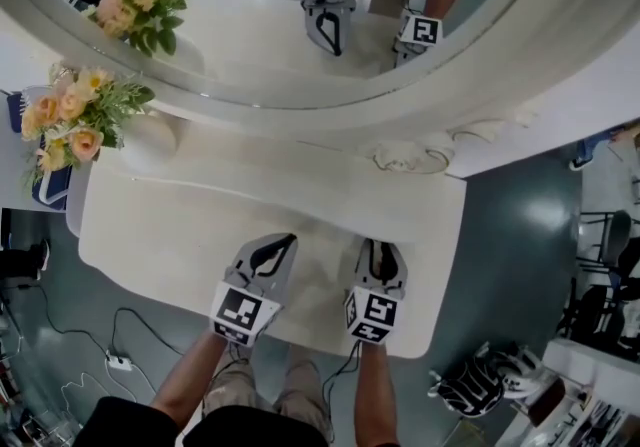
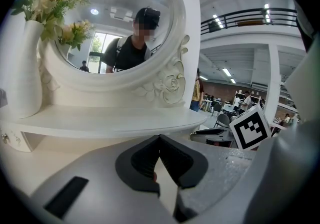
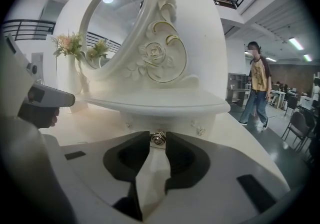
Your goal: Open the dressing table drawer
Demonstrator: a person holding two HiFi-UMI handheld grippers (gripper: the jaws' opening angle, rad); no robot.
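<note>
White tabletop [image 1: 150, 235], grey floor all round.

Head view: both grippers reach in over the front edge, left gripper [image 1: 280, 245] beside right gripper [image 1: 380, 250]. The flower vase [image 1: 150, 140] stands at the back left corner, well clear.

Left gripper view: jaws together, empty. I judge it is held aside so it won't foul the pull.

Right gripper view: jaws narrowed onto the drawer knob [image 3: 158, 138] under the shelf [image 3: 165, 101]. The drawer [image 3: 165, 119] looks shut. Bare tabletop toward the front edge gives me room to draw back.
</note>
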